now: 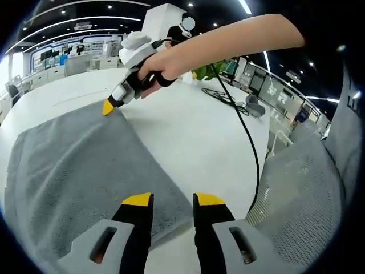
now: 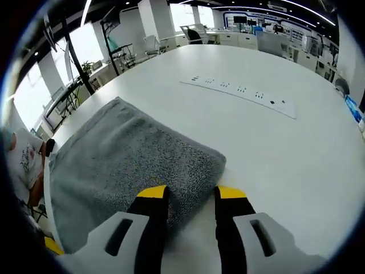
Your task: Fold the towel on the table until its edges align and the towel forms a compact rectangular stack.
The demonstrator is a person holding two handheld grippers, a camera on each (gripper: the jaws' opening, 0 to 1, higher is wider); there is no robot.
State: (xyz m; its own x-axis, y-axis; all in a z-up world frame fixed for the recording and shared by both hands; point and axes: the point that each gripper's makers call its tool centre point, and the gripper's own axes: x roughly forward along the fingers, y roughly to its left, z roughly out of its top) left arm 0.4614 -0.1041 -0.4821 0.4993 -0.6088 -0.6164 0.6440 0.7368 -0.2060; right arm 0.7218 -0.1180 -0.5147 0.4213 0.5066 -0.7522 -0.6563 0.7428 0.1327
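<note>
The grey towel [image 1: 85, 171] lies limp on the desk [image 2: 274, 148], best taken at corners. Both grippers' fingers are held apart: left gripper [image 1: 173, 201], right gripper [image 2: 191, 193].

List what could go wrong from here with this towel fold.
1. Each tool sits at a different corner of the grey towel: the left tool at a near corner, the right tool at another. Both look open, so a shallow bite may slip when lifted.
2. The black cable trails across the white table near the towel's edge; a dragged fold might snag it.
3. Uneven lifting would likely leave edges misaligned.
</note>
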